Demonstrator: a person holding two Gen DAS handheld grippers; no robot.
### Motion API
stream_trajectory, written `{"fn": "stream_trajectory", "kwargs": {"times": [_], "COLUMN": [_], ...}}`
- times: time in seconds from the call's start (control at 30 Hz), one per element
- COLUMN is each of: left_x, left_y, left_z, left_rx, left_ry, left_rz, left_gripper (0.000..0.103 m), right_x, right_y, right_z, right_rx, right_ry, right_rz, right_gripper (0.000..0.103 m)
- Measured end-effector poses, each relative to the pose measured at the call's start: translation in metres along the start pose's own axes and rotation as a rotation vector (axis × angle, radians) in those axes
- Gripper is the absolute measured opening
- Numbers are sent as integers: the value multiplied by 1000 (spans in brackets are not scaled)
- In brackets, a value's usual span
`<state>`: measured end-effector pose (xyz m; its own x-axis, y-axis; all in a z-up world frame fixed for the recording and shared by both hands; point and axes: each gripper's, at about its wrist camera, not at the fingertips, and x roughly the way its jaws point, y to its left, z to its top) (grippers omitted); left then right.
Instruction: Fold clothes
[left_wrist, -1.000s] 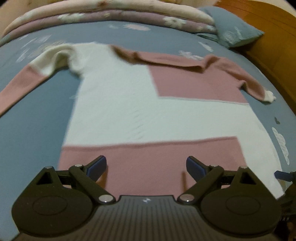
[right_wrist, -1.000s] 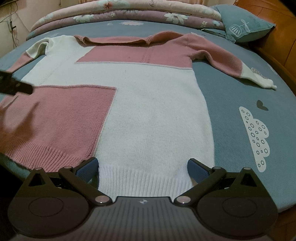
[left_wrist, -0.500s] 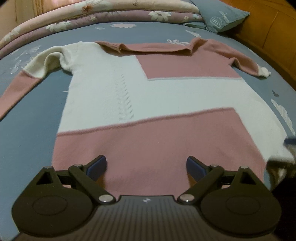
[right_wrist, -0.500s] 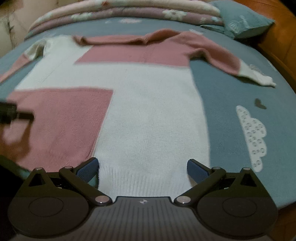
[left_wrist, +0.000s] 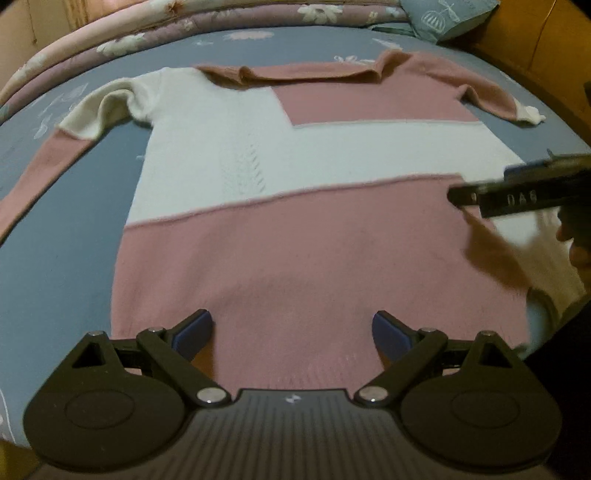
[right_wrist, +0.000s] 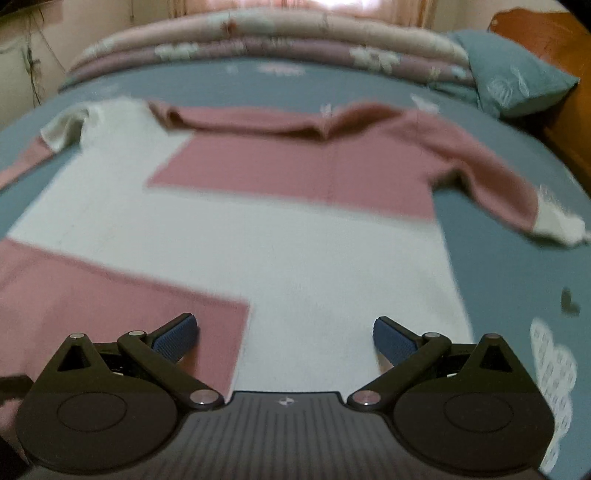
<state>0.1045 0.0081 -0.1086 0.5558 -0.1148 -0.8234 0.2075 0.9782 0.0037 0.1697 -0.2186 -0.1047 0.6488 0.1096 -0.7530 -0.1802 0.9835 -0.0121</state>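
Pink-and-white sweater (left_wrist: 280, 177) flat on the bed (left_wrist: 55, 258), hem toward me.
Collar points at the folded quilts (right_wrist: 258, 40) and pillow (right_wrist: 517, 85); both grippers, left (left_wrist: 291, 332) and right (right_wrist: 284, 336), hover with jaws spread over the hem.

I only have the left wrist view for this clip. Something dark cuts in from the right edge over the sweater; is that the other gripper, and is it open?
Observer: Yes. The right wrist view shows the right gripper open, with nothing between its fingers.
Operator: What part of the sweater is it over?
Observer: The white lower part of the sweater, beside the corner of the pink block.
Operator: Anything on the bed that I'm missing?
Observer: A white cloud print and a small dark heart on the bedsheet, right of the sweater.
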Motion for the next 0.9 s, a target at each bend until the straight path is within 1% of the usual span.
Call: {"fn": "stream_trajectory", "kwargs": {"times": [0.1, 0.17, 0.23, 0.27, 0.33, 0.37, 0.43, 0.47, 0.57, 0.67, 0.73, 0.8, 0.9], "left_x": [-5, -7, -9, -10, -13, -15, -11, -7, 6, 17, 21, 17, 11], "left_y": [2, 3, 5, 6, 8, 9, 10, 8, 7, 9, 11, 10, 8], "left_z": [-9, -12, -9, -7, 4, 10, 28, 37, 51, 44, 32, 19, 9], "left_rx": [16, 35, 34, 33, 27, 25, 42, 48, 34, 12, -6, 6, -8], "left_ry": [-1, 7, 27, 34, -7, -27, -68, -83, -71, -26, 14, -6, 13], "left_rz": [-10, -23, -38, -45, -63, -70, -55, -32, -2, -15, -21, -12, -6], "left_gripper": [98, 100, 100, 100, 100, 100, 100, 100, 100, 100, 100, 100, 100], "right_x": [-16, -31, -45, -49, -55, -56, -53, -48, -22, -13, -8, -13, -21], "right_y": [-1, 2, 5, 5, 4, 3, 2, 2, -1, -2, -3, 0, 3], "right_z": [-26, -45, -59, -60, -53, -46, -28, -19, 1, -7, -12, -20, -31], "right_rx": [21, -2, -27, -23, -19, -21, -21, -18, 10, 46, 68, 55, 46], "right_ry": [-11, -15, -2, 16, 25, -4, -49, -62, -21, -3, 8, 7, 3], "right_rz": [10, -2, -9, 1, 26, 19, 0, -11, -6, -4, -1, 5, -2], "right_gripper": [103, 103, 103, 103, 103, 103, 103, 103, 103, 103, 103, 103, 103]}}
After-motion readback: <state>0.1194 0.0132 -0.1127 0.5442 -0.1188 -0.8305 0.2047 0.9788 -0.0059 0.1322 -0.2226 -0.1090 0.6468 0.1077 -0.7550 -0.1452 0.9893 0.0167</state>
